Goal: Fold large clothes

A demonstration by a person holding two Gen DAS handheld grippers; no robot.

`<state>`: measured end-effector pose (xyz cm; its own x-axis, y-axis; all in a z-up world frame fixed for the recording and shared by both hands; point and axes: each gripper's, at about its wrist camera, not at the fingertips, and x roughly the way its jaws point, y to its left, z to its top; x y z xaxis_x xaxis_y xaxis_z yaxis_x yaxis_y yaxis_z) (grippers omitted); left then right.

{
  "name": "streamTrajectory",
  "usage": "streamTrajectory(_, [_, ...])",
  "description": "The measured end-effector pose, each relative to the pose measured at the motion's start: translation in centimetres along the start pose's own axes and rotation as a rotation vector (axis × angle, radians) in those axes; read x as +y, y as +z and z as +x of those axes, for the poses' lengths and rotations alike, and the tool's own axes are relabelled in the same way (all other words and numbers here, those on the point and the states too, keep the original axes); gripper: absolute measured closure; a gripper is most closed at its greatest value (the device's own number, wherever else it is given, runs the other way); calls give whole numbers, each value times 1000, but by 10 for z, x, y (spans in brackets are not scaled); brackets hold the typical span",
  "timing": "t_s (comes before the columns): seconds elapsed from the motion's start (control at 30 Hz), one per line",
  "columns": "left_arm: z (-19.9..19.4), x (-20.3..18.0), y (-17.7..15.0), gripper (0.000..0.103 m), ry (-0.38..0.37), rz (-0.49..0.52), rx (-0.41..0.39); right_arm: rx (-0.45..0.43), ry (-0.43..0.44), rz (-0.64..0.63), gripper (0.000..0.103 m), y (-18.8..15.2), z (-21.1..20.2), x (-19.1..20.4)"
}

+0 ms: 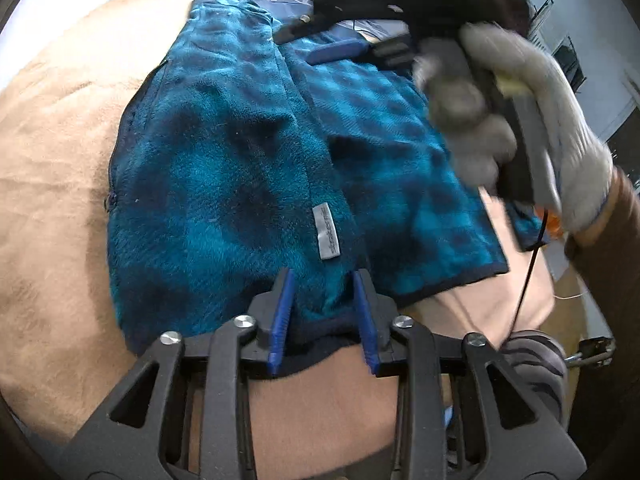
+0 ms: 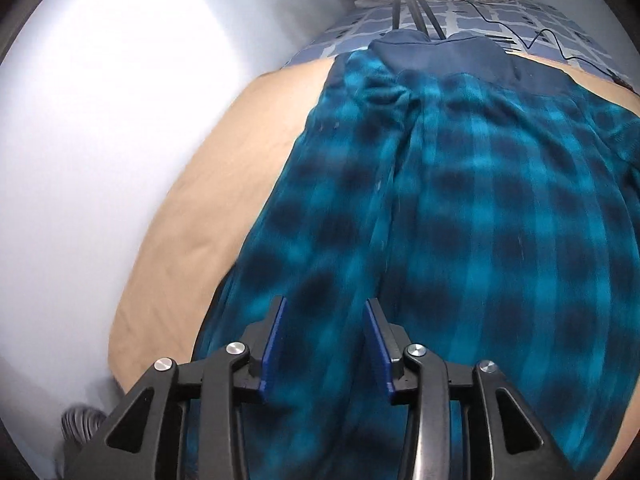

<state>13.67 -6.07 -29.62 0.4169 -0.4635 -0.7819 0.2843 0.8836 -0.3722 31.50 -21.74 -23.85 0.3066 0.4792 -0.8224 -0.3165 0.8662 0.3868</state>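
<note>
A tan blanket [image 1: 52, 184] covers the bed, and spread over most of it lies the task's garment, a big teal-and-navy checked fleece jacket [image 1: 224, 168]. It lies front up, one half folded across the other, the collar end toward the patterned bedding [image 2: 560, 28] at the far side and the dark hem toward the person.

I judge this jacket soft, thick and floppy, light for its bulk. It will not hold a crease by itself; it will sag and drag when lifted from one spot, and the pile should cling to the blanket instead of sliding. Nothing about it looks fragile. The firmest places to take hold are the bound hem [image 1: 320, 332] and the zip edge [image 1: 116, 152], where the cloth is doubled and a pinch will not slip off.

The gloved right hand [image 1: 516, 120] carries the right gripper [image 2: 325, 340] above the cloth; its blue pads [image 2: 276, 344] stand apart with checked fleece showing between them, not pressed, so it looks released.

The left gripper [image 1: 324, 316] sits at the near hem. Fleece bunches between its fingers [image 1: 282, 312], yet a gap shows, and I cannot tell whether it is clamped.

A small grey label [image 1: 326, 232] lies just above it.
</note>
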Motion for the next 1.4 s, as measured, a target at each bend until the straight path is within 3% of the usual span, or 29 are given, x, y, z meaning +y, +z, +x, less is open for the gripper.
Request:
streamTrajectory(0.1, [3,-4,0,100,4,16,-13,15,-44,20,63,17,23,-11])
streamTrajectory(0.13, [-1,-7,-1,100,-5,21,-22,26,-52,30,68,20,31,-14])
streamTrajectory(0.17, [-6,-9,0,100,-20,23,-33,35,-55,37,88,19,33,-13])
streamTrajectory(0.2, [-12,-13,0,101,-38,28,-49,48,-39,38,100,21,41,-16])
streamTrajectory(0.3, [-22,-29,0,101,-36,108,-95,41,-52,3,100,22,48,-15])
streamTrajectory(0.4, [10,-30,-3,101,-22,166,21,46,-102,-28,101,18,54,-16])
streamTrajectory(0.5, [5,-22,-5,99,-46,146,29,25,-128,-53,92,15,43,-13])
streamTrajectory(0.53, [-1,-22,-5,92,-59,144,27,5,-126,-54,88,12,34,-11])
streamTrajectory(0.6, [-22,-18,-4,83,-78,145,-6,-53,-84,-66,80,6,18,-7])
streamTrajectory(0.67, [-45,-11,-2,82,-88,142,-53,-122,-42,-102,78,-7,3,5])
streamTrajectory(0.8, [-72,6,4,82,26,153,-159,-157,30,-175,73,-38,-5,36])
streamTrajectory(0.93, [-62,35,10,82,94,105,-138,-87,38,-169,74,-70,7,53])
streamTrajectory(1.1, [-18,48,-2,82,113,98,-8,4,16,-116,75,-98,32,48])
streamTrajectory(1.2, [-14,42,-7,82,131,122,-19,-14,27,-79,75,-100,21,46])
streamTrajectory(1.4, [-51,32,2,82,106,123,-79,-152,-27,-71,58,-113,-46,35])
